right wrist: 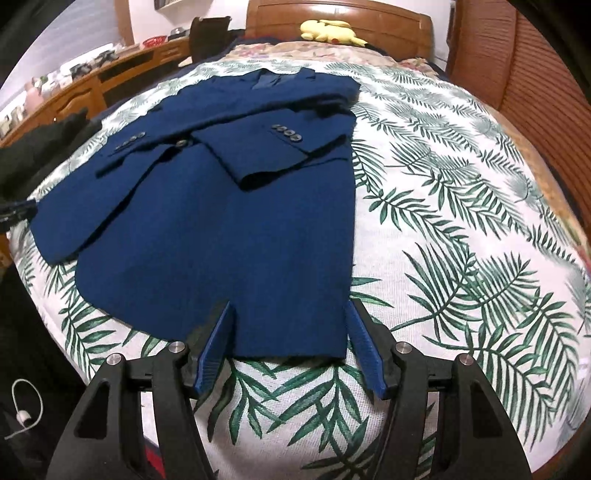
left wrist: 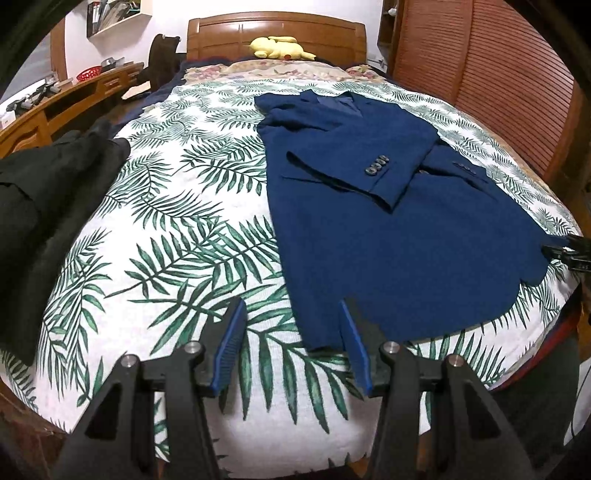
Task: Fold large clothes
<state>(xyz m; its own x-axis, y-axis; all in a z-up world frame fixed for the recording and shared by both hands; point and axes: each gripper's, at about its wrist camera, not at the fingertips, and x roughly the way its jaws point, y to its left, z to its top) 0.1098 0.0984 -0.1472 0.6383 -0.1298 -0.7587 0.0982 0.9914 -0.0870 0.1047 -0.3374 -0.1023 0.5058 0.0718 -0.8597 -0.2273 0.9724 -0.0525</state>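
A navy blue suit jacket (left wrist: 399,229) lies flat on the palm-leaf bedspread (left wrist: 177,229), collar toward the headboard, one sleeve folded across its front. My left gripper (left wrist: 291,310) is open and empty, hovering at the jacket's near hem corner. In the right wrist view the same jacket (right wrist: 236,229) lies ahead, and my right gripper (right wrist: 290,310) is open and empty with its jaws either side of the hem's near right corner. The other gripper shows at the right edge of the left wrist view (left wrist: 570,254).
A dark garment (left wrist: 48,206) lies on the bed's left side. A yellow plush toy (left wrist: 280,48) sits by the wooden headboard (left wrist: 277,33). A wooden desk (left wrist: 74,99) stands to the left, a slatted wooden door (left wrist: 498,85) to the right.
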